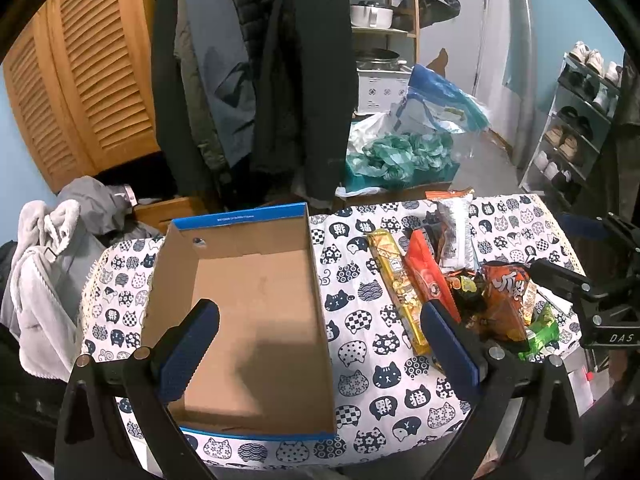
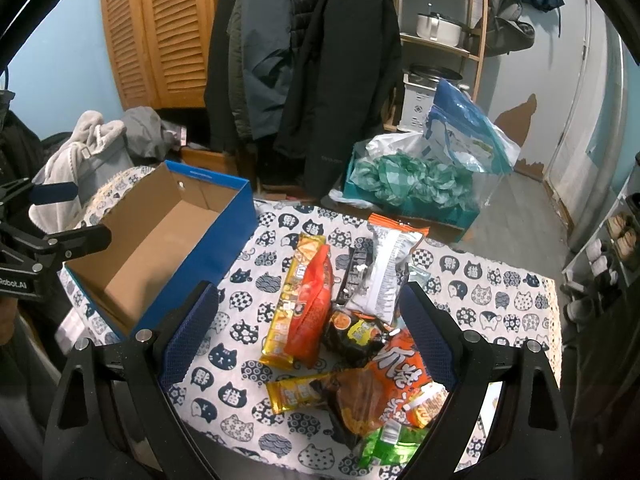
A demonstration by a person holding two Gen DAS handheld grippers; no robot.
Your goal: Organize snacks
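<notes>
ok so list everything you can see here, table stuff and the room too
cardboard box: 1, blue outside, brown inside, nothing in it, left part of the table
tablecloth: 1, white with navy cat faces, covers the table
snack packets: a loose pile, count unclear; yellow, orange-red, silver-white, black, green; right of the box
coats: several, dark, hanging behind the table
louvred doors: wooden, back left
grey clothing heap: far left
plastic bags: blue, white, green, on the floor behind the table
shoe rack: far right
left gripper: open, above the box
right gripper: open, above the snacks
</notes>
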